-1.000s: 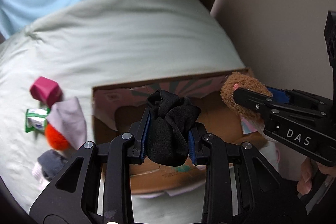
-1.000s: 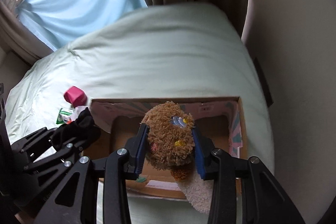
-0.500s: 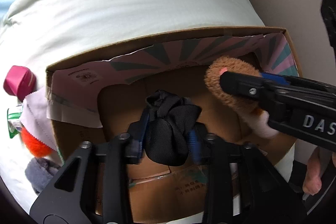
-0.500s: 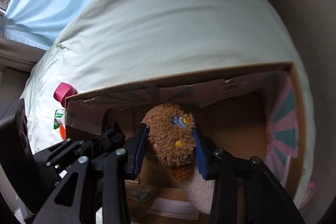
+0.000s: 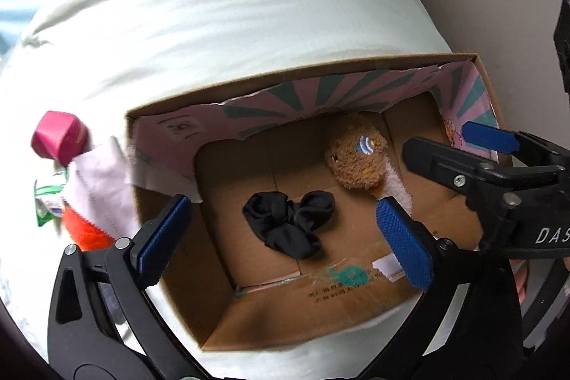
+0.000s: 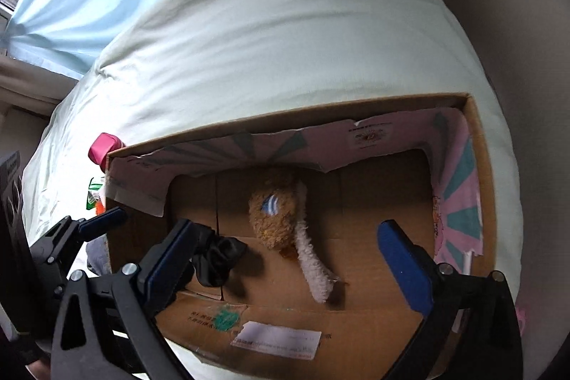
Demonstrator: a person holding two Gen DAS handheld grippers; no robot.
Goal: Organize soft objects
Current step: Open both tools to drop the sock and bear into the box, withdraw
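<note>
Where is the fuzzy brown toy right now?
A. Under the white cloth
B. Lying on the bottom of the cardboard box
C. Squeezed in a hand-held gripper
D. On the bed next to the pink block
B: the fuzzy brown toy lies on the floor of the cardboard box, beside the black cloth, with nothing gripping it.
</note>
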